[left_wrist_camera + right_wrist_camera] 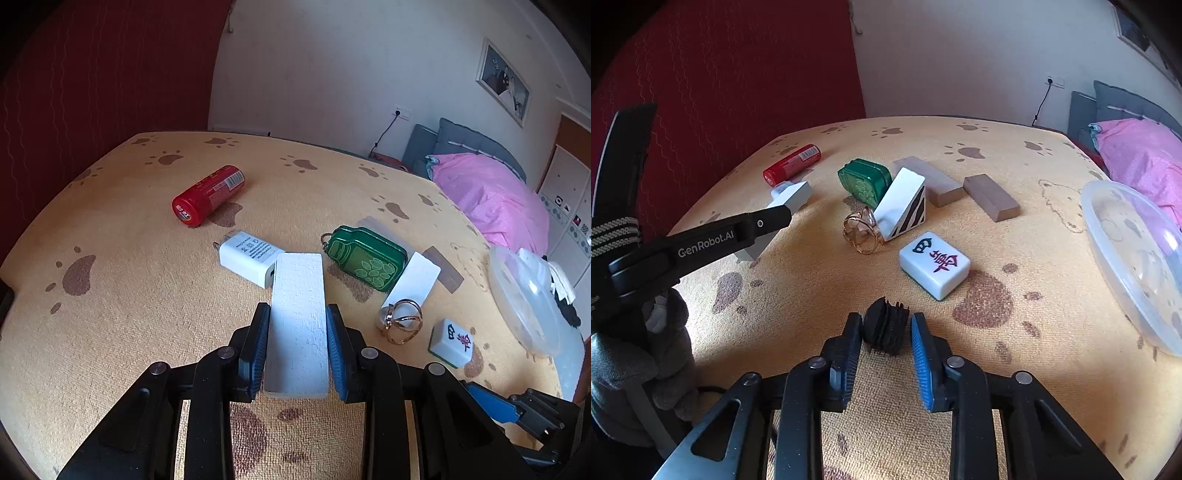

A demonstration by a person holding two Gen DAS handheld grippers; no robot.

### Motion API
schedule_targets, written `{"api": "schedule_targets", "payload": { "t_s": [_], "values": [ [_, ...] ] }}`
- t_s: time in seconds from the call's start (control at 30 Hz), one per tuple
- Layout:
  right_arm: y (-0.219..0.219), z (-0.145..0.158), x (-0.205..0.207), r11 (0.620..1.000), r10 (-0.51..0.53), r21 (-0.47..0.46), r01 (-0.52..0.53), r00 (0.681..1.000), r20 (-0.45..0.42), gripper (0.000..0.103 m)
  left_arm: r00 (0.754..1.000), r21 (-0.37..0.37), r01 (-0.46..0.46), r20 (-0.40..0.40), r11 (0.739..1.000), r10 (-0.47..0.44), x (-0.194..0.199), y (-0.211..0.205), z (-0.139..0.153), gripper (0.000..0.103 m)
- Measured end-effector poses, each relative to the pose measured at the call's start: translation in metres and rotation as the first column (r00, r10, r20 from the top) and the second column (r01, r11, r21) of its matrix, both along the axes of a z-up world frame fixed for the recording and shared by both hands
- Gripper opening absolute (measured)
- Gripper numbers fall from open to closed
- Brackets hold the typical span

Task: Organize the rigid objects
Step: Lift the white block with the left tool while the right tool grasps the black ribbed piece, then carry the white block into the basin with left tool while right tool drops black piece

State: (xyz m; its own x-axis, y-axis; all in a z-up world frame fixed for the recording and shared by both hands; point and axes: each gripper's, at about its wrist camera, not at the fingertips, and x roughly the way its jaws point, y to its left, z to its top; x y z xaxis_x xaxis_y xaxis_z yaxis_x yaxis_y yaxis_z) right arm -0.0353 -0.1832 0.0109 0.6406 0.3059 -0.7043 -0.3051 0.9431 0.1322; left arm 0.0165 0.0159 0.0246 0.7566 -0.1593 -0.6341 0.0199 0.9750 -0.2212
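On my left gripper [297, 343] the fingers are clenched on a white foam block [298, 314], which sticks out forward past the fingertips and hangs above the paw-print tabletop [129, 236]. Well ahead and to the left of those fingers lies a red canister [208, 195] on its side. Just beyond the block's far end, slightly left, sits a white charger [246, 260]; to the right of it is a green tin [365, 259] with a white striped block [413, 280] leaning beside it. Near the right finger are a gold ring [400, 321] and a mahjong tile [452, 341], with a clear plastic container [524, 299] further right.

On my right gripper [886, 332] the fingers are closed on a black ribbed plug [886, 326], gripped between the pads close to the tips, just above the tabletop. The mahjong tile lies just ahead and right of these fingers, the ring ahead, the container far right.
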Motion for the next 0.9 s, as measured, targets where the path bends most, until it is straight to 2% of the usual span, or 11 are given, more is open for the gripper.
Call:
{"api": "schedule_targets", "payload": {
  "t_s": [0.37, 0.53, 0.7, 0.9],
  "values": [
    [-0.034, 0.020, -0.011, 0.996, -0.072, 0.048, 0.069, 0.996, 0.058, 0.027, 1.000, 0.029, 0.001, -0.002, 1.000, -0.001, -0.002, -0.004, 0.004, 0.030],
    [-0.060, 0.028, -0.012, 0.989, -0.135, 0.065, 0.130, 0.987, 0.084, 0.027, 1.000, 0.039, 0.006, -0.012, 0.999, -0.006, -0.005, -0.008, 0.005, 0.030],
    [-0.095, 0.037, -0.011, 0.971, -0.232, 0.087, 0.223, 0.965, 0.119, 0.027, 1.000, 0.034, 0.022, -0.022, 0.999, -0.022, -0.009, -0.016, 0.006, 0.030],
    [-0.140, 0.041, -0.005, 0.930, -0.364, 0.103, 0.352, 0.921, 0.141, 0.027, 0.999, 0.044, 0.048, -0.006, 0.998, -0.047, -0.014, -0.029, 0.015, 0.030]
  ]
}}
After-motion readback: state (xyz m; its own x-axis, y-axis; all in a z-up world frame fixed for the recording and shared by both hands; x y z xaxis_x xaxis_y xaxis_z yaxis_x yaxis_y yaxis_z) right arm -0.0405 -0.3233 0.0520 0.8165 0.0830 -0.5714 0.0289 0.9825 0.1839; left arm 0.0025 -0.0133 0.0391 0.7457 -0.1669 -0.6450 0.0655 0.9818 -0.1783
